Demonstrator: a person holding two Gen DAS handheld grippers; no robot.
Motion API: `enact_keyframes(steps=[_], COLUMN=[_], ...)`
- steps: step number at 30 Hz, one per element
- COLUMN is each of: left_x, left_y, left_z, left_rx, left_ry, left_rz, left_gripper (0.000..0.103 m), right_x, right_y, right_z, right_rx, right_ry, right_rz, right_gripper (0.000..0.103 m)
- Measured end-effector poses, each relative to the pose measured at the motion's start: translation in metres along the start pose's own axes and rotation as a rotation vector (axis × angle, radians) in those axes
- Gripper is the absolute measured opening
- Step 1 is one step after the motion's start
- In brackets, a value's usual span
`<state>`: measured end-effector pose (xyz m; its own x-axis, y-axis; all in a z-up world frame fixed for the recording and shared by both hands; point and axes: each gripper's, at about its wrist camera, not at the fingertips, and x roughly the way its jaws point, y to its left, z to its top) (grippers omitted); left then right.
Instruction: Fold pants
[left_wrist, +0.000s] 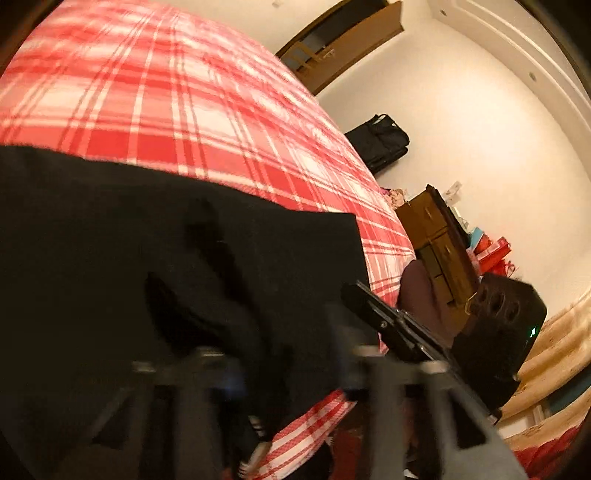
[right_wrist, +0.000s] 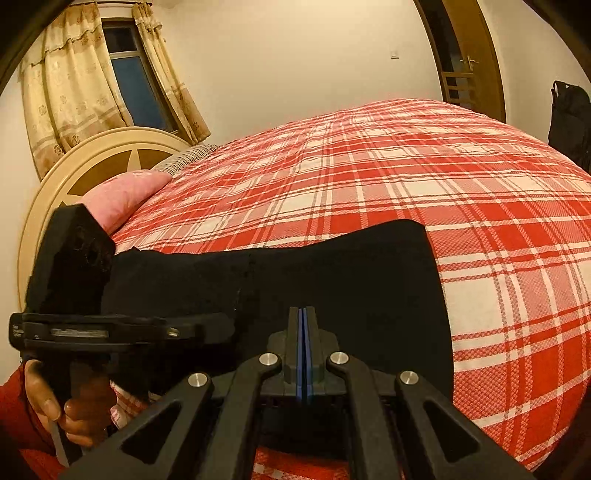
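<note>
A: Where are the black pants (right_wrist: 332, 280)?

B: Lying on the red plaid bedspread (right_wrist: 424, 177), along the near edge of the bed. From the right wrist view they stretch from the left gripper (right_wrist: 103, 328) across to a squared-off end toward the doorway (right_wrist: 469, 55) side.

A: And the right gripper (right_wrist: 303, 314)?

B: Its jaws are pressed together, blue pads touching, right over the dark cloth. Whether any fabric is pinched between them I can't tell.

A: The left one?

B: In its own view the left gripper (left_wrist: 273, 369) is blurred against the pants (left_wrist: 166, 258), so I can't tell how its jaws stand. The right gripper (left_wrist: 424, 339) shows just beyond the pants' edge there.

A: Anything else near the pants?

B: A pink pillow (right_wrist: 125, 195) lies beyond the left gripper, below the round headboard (right_wrist: 107, 147). A dark bag (left_wrist: 380, 142) stands past the bedspread's (left_wrist: 184, 103) far side.
</note>
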<state>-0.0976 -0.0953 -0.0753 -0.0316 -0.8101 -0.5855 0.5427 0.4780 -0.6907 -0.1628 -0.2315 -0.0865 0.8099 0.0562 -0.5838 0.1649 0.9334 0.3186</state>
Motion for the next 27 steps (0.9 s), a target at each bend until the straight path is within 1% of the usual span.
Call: enact_keyframes(steps=[1, 3, 6, 8, 11, 13, 16, 19, 21, 22, 23, 24, 25, 26, 27], left_x=[0.002, 0.007, 0.003, -0.006, -0.021, -0.027, -0.039, -0.050, -0.051, -0.050, -0.046, -0.044, -0.045, -0.047, -0.048], left_y=[0.001, 0.002, 0.003, -0.001, -0.007, -0.010, -0.008, 0.000, 0.014, 0.021, 0.030, 0.035, 0.038, 0.038, 0.036], left_z=[0.000, -0.002, -0.001, 0.001, 0.006, 0.009, 0.009, 0.007, 0.005, 0.004, 0.002, 0.001, 0.000, 0.001, 0.003], left_rx=[-0.008, -0.002, 0.003, 0.026, 0.067, 0.093, 0.104, 0.128, 0.099, 0.086, 0.079, 0.070, 0.057, 0.043, 0.051], left_ry=[0.004, 0.010, -0.005, -0.030, -0.071, -0.094, -0.112, -0.127, -0.114, -0.105, -0.089, -0.080, -0.088, -0.090, -0.087], left_rz=[0.006, 0.025, 0.023, 0.016, 0.012, 0.023, 0.040, 0.117, 0.169, 0.194, 0.253, 0.280, 0.262, 0.257, 0.272], left_gripper=[0.009, 0.009, 0.006, 0.006, 0.006, 0.006, 0.006, 0.006, 0.006, 0.007, 0.016, 0.017, 0.018, 0.022, 0.025], right_x=[0.001, 0.003, 0.008, 0.012, 0.019, 0.024, 0.029, 0.036, 0.048, 0.055, 0.061, 0.060, 0.060, 0.060, 0.057], right_y=[0.001, 0.003, 0.013, 0.025, 0.042, 0.055, 0.077, 0.095, 0.104, 0.105, 0.107, 0.108, 0.108, 0.107, 0.106], right_z=[0.000, -0.002, -0.004, -0.005, -0.007, -0.007, -0.007, -0.012, -0.019, -0.023, -0.027, -0.029, -0.029, -0.027, -0.026], right_rx=[-0.002, -0.013, -0.037, -0.070, -0.113, -0.131, -0.170, -0.217, -0.244, -0.251, -0.256, -0.263, -0.269, -0.274, -0.273], right_ry=[0.000, 0.009, 0.026, 0.046, 0.066, 0.073, 0.077, 0.104, 0.153, 0.184, 0.209, 0.198, 0.195, 0.207, 0.216], right_rz=[0.003, 0.013, 0.051, 0.080, 0.095, 0.119, 0.153, 0.187, 0.198, 0.202, 0.207, 0.211, 0.211, 0.214, 0.219], right_gripper=[0.002, 0.002, 0.002, 0.002, 0.002, 0.002, 0.002, 0.002, 0.002, 0.002, 0.002, 0.002, 0.002, 0.002, 0.002])
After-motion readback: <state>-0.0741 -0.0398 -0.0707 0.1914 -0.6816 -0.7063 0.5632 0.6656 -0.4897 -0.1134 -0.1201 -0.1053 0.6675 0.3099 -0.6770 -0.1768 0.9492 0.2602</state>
